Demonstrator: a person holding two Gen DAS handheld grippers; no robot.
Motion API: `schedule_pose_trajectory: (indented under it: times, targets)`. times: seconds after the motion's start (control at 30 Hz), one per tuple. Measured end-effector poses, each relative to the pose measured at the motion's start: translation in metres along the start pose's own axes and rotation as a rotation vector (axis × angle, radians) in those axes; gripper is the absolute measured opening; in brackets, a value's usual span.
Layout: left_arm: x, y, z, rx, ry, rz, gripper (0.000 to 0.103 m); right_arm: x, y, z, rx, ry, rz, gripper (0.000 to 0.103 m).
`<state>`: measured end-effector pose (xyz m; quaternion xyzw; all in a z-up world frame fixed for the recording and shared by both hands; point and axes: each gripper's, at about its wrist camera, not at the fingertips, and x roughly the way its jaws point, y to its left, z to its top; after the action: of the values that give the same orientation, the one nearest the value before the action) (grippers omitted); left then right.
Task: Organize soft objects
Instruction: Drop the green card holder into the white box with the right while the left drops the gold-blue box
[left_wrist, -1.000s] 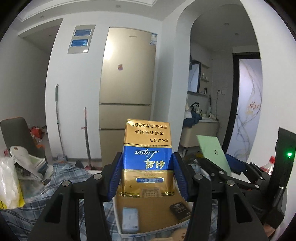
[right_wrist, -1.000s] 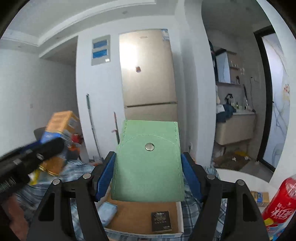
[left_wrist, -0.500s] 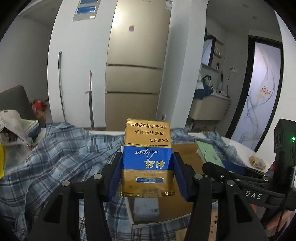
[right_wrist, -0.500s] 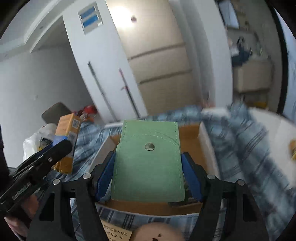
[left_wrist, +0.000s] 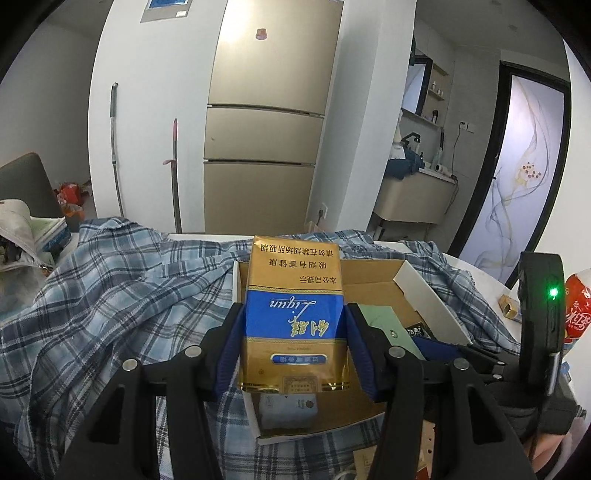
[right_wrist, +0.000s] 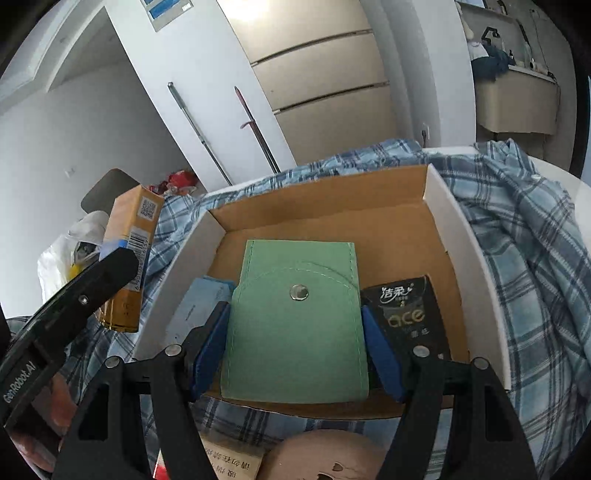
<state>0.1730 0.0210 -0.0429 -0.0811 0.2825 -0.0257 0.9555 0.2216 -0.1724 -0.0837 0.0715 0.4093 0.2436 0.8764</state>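
Observation:
My left gripper (left_wrist: 295, 332) is shut on a gold and blue soft pack (left_wrist: 294, 317), held upright above the near left part of an open cardboard box (left_wrist: 373, 278). My right gripper (right_wrist: 297, 332) is shut on a green pouch with a snap button (right_wrist: 295, 325), held low inside the same box (right_wrist: 458, 236). In the box lie a light blue tissue pack (right_wrist: 199, 306) on the left and a black tissue pack (right_wrist: 410, 317) on the right. The left gripper with the gold pack (right_wrist: 127, 254) shows at the left of the right wrist view.
The box sits on a blue plaid cloth (left_wrist: 110, 295) spread over a white table (left_wrist: 487, 280). A red bottle (left_wrist: 576, 306) and a small gold box (left_wrist: 509, 306) stand at the right. A white bag (left_wrist: 18, 229) lies at the left. A round wooden piece (right_wrist: 325, 454) lies near the box's front.
Both grippers tilted down and moved toward the box. The green pouch went down into the box. The gold pack now hangs over the box's near left part.

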Motion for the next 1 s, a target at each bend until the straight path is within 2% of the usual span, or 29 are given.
schedule_pose_trajectory:
  times: [0.13,0.23,0.33,0.43,0.5,0.57,0.6,0.67,0.73,0.8,0.93,1.0]
  targets:
    - [0.0,0.0,-0.001,0.0,0.004,-0.001,0.056,0.004,0.005,0.0,-0.028,0.011,-0.009,0.07]
    - [0.003,0.0,-0.001,0.0,0.019,-0.004,0.056,0.004,0.007,0.001,-0.027,0.012,0.0,0.076]
    - [0.007,-0.001,-0.001,0.008,0.043,-0.004,0.056,0.002,0.01,0.001,-0.049,-0.003,-0.036,0.085]
    - [0.008,-0.002,-0.002,0.011,0.047,-0.001,0.056,-0.009,0.014,0.005,-0.081,-0.057,-0.099,0.085]
    - [0.01,-0.002,-0.002,0.004,0.056,0.001,0.056,-0.019,0.015,0.006,-0.101,-0.103,-0.21,0.085]
    - [0.016,-0.001,-0.003,0.002,0.083,-0.003,0.056,-0.024,0.013,0.008,-0.129,-0.129,-0.398,0.085]
    - [0.019,-0.001,-0.004,0.004,0.102,0.001,0.056,-0.025,0.01,0.01,-0.139,-0.143,-0.461,0.085]
    - [0.026,-0.003,-0.006,0.009,0.141,0.009,0.056,-0.028,0.002,0.014,-0.144,-0.162,-0.501,0.085]
    - [0.035,-0.003,-0.01,0.016,0.194,0.027,0.056,-0.029,-0.005,0.019,-0.124,-0.157,-0.513,0.085]
    - [0.042,-0.004,-0.014,0.021,0.226,0.031,0.056,-0.028,-0.014,0.021,-0.077,-0.133,-0.485,0.085]
    - [0.042,-0.008,-0.017,0.04,0.224,0.046,0.057,-0.025,-0.032,0.023,0.014,-0.068,-0.388,0.085]
    - [0.042,-0.011,-0.019,0.057,0.221,0.054,0.059,-0.025,-0.038,0.022,0.069,-0.062,-0.317,0.085]
